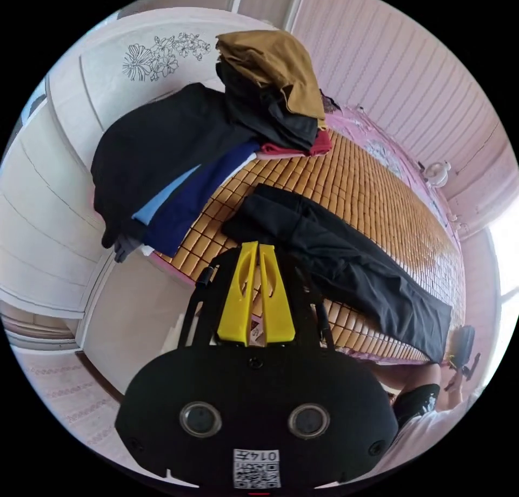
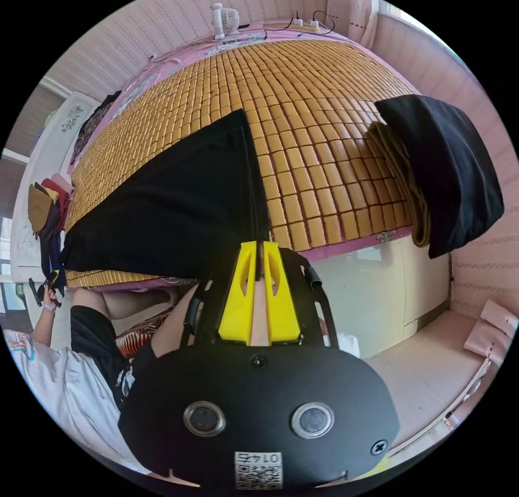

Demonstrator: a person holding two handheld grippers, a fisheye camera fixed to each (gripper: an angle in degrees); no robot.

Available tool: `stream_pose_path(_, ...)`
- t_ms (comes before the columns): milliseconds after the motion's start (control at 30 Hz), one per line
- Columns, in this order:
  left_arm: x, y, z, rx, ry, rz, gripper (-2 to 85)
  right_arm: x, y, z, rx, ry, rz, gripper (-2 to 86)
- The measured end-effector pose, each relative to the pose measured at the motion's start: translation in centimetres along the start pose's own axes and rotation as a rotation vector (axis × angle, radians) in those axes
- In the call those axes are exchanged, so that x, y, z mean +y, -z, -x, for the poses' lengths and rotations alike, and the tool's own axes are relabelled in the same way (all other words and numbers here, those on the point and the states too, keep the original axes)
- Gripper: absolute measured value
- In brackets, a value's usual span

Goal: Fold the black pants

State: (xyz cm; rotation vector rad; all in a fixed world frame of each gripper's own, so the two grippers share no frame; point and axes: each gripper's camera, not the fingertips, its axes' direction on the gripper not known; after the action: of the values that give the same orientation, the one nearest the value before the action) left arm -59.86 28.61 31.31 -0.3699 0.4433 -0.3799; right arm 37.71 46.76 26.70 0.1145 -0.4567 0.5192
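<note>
— What can't you make out from where you stand?

— In my left gripper view, the near end of the black pants (image 1: 346,259) runs behind my left gripper (image 1: 258,248), so I cannot tell whether the yellow jaws, drawn close with a thin slit between them, press any cloth. In my right gripper view, my right gripper (image 2: 260,248) has its jaws nearly together at the pants' corner (image 2: 178,205), right at the mat's near edge; the tips seem to meet the hem, but a real pinch I cannot confirm.

— Where do the pants lie?

— Flat on the bamboo mat (image 1: 378,194) covering the bed, stretched along its near side. They reach from one gripper toward the other.

— Anything holding other things?

— No boxes or baskets. A stack of folded clothes (image 1: 270,86) sits at one end of the mat, a tan piece on top, dark and red ones beneath. Beside it a black garment (image 1: 157,146) drapes over blue ones. At the other end, a black cloth (image 2: 448,167) lies over the mat's corner.

— Any writing?

— Only coded stickers on my grippers, too small to read. A flower drawing (image 1: 162,56) marks the white board.
</note>
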Motion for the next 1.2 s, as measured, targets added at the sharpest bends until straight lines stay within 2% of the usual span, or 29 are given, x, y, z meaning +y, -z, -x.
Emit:
stream_pose_path(200,0.7,1.3,-10.0,0.022,-0.381,-0.104,2.8,-2.8,2.4,0.8,-0.065,0.055,-0.192,5.3)
stream_pose_path(267,0.8,0.3,-16.1,0.134,-0.589,-0.076,4.7,-4.6,1.7,1.7,-0.086,0.092,-0.195,7.1)
stream_pose_path(467,5.0,-4.3,-31.4,0.362,-0.964,-0.136,13.4,-8.1,-0.1,2.6,-0.091,0.104,-0.248,7.9)
stream_pose_path(667,12.3,-11.1,-44.7,0.368,-1.332,-0.011,13.4,-9.4,-2.5,2.1,-0.043,0.110,-0.173,6.3)
stream_pose_path(733,13.8,-12.6,-47.3,0.363,-1.360,-0.018,13.4,-8.4,-2.0,1.5,-0.054,0.144,-0.188,1.8)
stream_pose_path(833,15.5,-15.5,-50.9,0.326,-1.421,0.062,12.8,-6.9,-0.7,0.5,-0.093,0.174,-0.209,-0.2)
stream_pose_path(900,16.4,-17.4,-52.7,0.198,-1.469,0.124,10.1,-5.6,0.8,0.0,-0.116,0.185,-0.246,-0.6)
stream_pose_path(967,16.7,-18.0,-53.9,0.178,-1.500,0.119,2.6,-4.3,2.5,-0.6,-0.134,0.195,-0.285,-0.7)
stream_pose_path(1000,16.8,-18.3,-54.2,0.139,-1.503,0.123,1.7,-3.6,3.7,-0.9,-0.142,0.201,-0.306,-0.7)
stream_pose_path(1100,17.2,-18.5,-55.0,0.135,-1.559,0.122,-0.1,-2.0,6.7,-1.7,-0.170,0.206,-0.358,-0.5)
stream_pose_path(1200,16.3,-17.0,-55.0,0.191,-1.529,0.052,-0.5,-0.9,9.5,-2.4,-0.221,0.210,-0.413,-0.3)
